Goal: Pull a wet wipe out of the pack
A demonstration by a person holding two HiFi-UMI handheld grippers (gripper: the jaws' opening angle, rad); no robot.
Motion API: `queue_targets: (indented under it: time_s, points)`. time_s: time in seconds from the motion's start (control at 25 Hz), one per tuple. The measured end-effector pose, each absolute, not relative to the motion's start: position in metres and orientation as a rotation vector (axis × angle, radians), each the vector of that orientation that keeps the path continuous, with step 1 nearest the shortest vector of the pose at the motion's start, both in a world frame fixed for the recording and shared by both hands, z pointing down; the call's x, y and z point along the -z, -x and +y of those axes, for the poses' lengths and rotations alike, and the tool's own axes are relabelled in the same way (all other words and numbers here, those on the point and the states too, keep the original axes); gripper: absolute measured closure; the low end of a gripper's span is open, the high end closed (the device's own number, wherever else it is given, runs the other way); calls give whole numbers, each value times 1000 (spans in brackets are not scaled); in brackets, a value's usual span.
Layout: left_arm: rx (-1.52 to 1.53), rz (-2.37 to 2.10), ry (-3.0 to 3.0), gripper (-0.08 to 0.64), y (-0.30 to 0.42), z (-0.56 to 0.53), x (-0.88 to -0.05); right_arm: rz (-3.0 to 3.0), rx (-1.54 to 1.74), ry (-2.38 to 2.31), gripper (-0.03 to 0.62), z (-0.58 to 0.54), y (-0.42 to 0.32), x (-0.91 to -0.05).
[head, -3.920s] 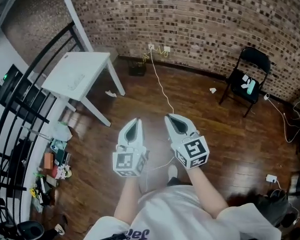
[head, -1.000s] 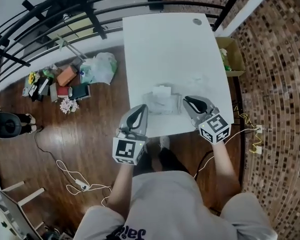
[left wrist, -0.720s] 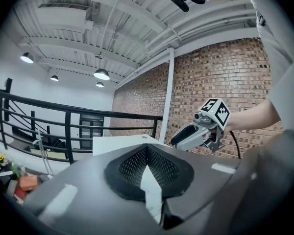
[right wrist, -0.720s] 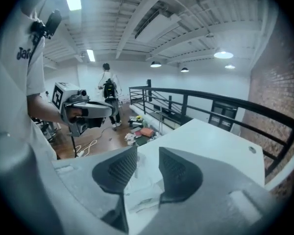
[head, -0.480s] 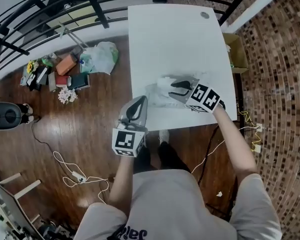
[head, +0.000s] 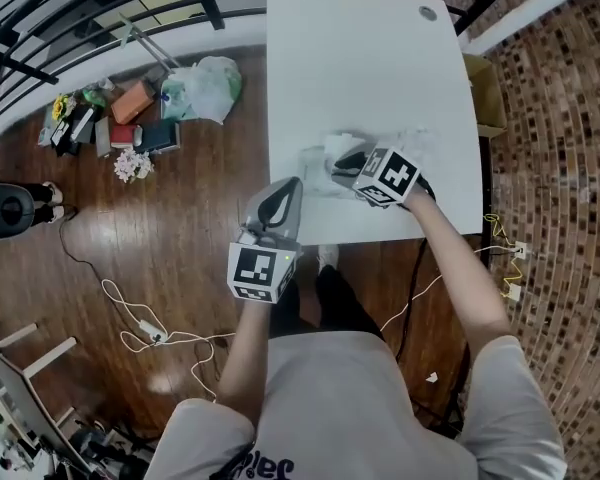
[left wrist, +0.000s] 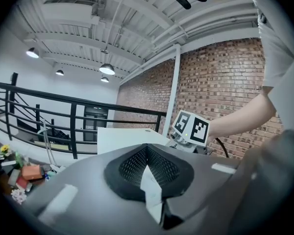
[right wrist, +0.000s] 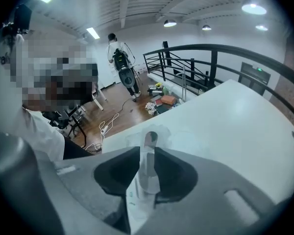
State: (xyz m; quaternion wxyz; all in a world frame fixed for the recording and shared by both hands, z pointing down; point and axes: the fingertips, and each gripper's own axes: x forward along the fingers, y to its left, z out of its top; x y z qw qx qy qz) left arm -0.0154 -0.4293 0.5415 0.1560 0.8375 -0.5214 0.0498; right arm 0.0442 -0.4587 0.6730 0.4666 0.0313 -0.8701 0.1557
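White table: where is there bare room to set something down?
The far half of the table is bare, from the wet wipe pack back to the cable hole and out to both side edges. The near middle is crowded: the pack sits there under the right gripper, whose jaws are closing with a wipe between them.

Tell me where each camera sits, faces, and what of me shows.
Head view: on the head, steeply down at the white rectangular table; shows white shirt, forearms, left gripper, right gripper.
Left gripper view: on that gripper, roughly level over shut jaws toward the red brick wall; shows the right forearm.
Right gripper view: on that gripper, down at the table; closing jaws straddle what looks like a pale wet wipe; shows shirt.
Shared: head and left gripper views both show the right gripper.
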Motion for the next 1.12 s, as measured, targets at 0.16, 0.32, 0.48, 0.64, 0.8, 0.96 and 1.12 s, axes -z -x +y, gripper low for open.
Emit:
queue_targets:
  time_s: [0.16, 0.32, 0.48, 0.64, 0.8, 0.96, 1.12]
  points:
    - [-154, -1483, -2388, 545, 14, -423, -548, -2093, -430, -101, 537, -455, -43, -690]
    - [-174, -1496, -2387, 545, 20, -421, -551, -2063, -492, -160, 598, -458, -43, -698]
    - [-170, -1488, -2383, 545, 21, -423, -545, -2086, -522, -216, 600, -461, -47, -688]
    - [-161, -1488, -2407, 545, 18, -425, -537, -2103, -548, -289, 601, -466, -57, -673]
    - [-139, -1465, -2442, 545, 9, -425, -525, -2112, -533, -321, 601, -466, -65, -659]
    - [-136, -1461, -2472, 545, 5, -428, -512, -2114, -529, -358, 601, -460, -72, -651]
    - [-125, -1460, -2488, 545, 0, -434, -499, -2203, -540, -401, 603, -459, -70, -628]
